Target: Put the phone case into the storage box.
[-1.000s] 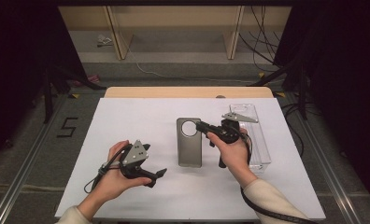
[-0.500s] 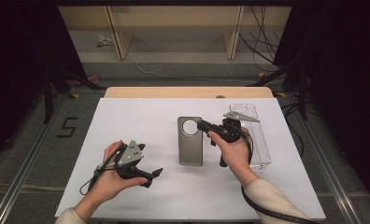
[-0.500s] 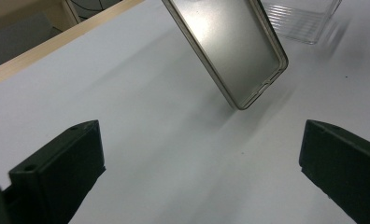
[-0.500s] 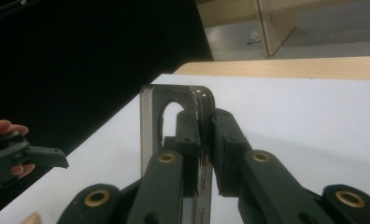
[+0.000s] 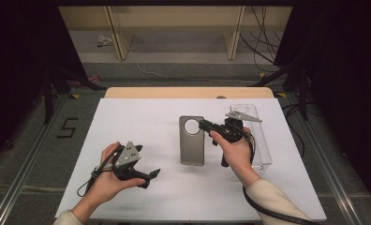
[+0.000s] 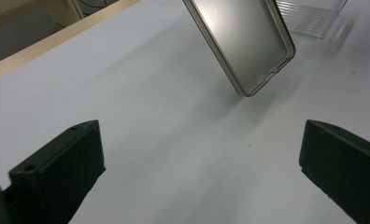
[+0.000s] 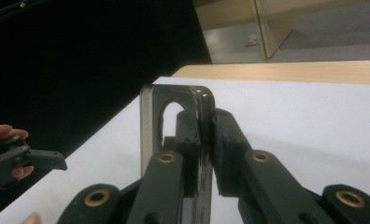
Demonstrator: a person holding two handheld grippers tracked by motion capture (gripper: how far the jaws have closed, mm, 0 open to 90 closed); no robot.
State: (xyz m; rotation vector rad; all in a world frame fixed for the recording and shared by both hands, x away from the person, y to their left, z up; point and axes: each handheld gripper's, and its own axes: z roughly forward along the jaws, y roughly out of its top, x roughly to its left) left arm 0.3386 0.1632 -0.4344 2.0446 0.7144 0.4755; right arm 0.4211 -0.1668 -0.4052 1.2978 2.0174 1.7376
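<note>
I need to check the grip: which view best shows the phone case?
The right gripper view: the right hand-held gripper is shut on the phone case edge. The high view shows the whole case; the left gripper view shows its lower end.

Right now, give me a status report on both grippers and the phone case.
Right gripper shut on phone case edge. Left gripper open, apart from it. Clear box beside the case; nothing between.
</note>
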